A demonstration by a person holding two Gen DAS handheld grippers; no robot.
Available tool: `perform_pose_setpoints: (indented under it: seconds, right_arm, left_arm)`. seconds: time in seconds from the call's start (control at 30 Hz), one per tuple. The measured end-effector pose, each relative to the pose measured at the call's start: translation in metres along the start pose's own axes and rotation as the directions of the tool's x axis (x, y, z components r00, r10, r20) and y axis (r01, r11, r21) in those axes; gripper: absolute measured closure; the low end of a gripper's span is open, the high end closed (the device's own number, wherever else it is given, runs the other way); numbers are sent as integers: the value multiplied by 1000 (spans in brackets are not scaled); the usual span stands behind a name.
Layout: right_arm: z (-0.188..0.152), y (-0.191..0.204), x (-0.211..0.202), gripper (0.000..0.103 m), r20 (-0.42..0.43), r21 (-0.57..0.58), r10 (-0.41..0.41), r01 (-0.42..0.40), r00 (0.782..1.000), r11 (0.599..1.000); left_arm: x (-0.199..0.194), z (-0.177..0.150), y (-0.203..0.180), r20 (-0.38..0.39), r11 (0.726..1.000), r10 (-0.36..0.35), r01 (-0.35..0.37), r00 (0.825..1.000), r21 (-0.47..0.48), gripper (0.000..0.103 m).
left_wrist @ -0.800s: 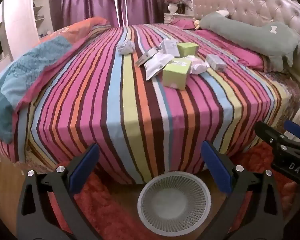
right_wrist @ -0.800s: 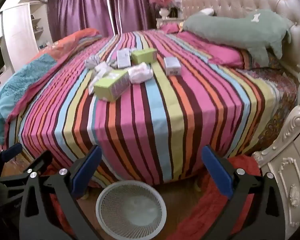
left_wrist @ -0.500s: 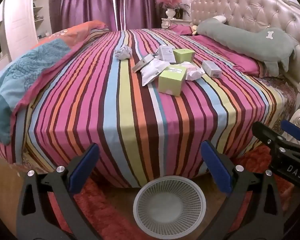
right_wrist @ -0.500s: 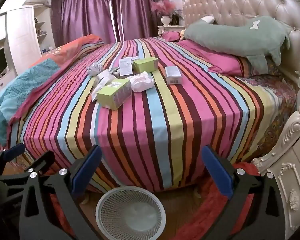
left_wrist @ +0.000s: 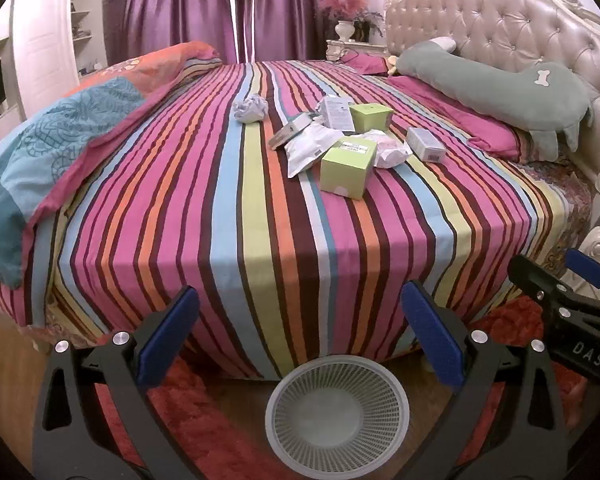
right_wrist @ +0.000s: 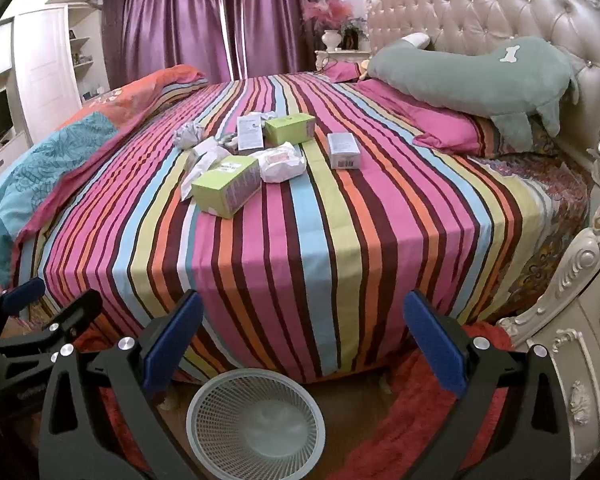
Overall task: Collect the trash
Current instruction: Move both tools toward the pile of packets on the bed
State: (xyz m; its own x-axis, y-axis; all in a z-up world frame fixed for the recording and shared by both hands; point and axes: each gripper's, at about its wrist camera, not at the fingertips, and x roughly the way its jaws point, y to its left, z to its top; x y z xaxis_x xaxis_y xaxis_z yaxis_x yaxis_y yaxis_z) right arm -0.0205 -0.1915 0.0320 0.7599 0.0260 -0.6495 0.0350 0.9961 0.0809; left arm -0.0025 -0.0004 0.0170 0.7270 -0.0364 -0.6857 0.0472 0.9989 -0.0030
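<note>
Both views had drawn back from the bed (left_wrist: 260,208), its trash (left_wrist: 346,148) lying mid-bed. Left gripper (left_wrist: 300,332) and right gripper (right_wrist: 302,332) hung over the basket (left_wrist: 338,412), jaws spread, empty; "DAS" showed on one.

Trash lies clustered on the striped bed (left_wrist: 260,216) toward the headboard: a crumpled paper ball (left_wrist: 250,108), a flat white pouch (left_wrist: 308,148), two lime-green boxes (left_wrist: 348,172) (left_wrist: 371,117), a crinkled white wrapper (left_wrist: 390,151) and a small grey box (left_wrist: 425,143). A white mesh wastebasket (left_wrist: 338,412) stands upright and empty on the floor at the bed's foot.
</note>
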Motion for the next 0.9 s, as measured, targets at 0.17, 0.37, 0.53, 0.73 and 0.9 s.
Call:
perform_pose_setpoints:
  seconds: [0.17, 0.37, 0.53, 0.73, 0.9]
  right_arm:
    - [2, -1, -3, 7, 4, -4, -22, 23, 1000, 1000]
    - [3, -1, -5, 7, 0, -6, -34, 34, 999, 999]
    - [8, 1, -11, 7, 12, -18, -51, 51, 999, 999]
    - [11, 5, -17, 7, 33, -35, -49, 50, 998, 998]
    - [11, 9, -19, 7, 55, -66, -57, 61, 997, 996]
  left_arm:
    - [-4, 3, -2, -7, 1000, -15, 14, 1000, -23, 5]
    - [-7, 4, -2, -15, 999, -13, 12, 1000, -38, 5]
    - [-10, 6, 0, -25, 998, -26, 25, 999, -56, 5]
    - [-11, 9, 0, -18, 999, -5, 4, 1000, -46, 5]
    - [-12, 10, 1, -20, 999, 9, -10, 1000, -38, 5]
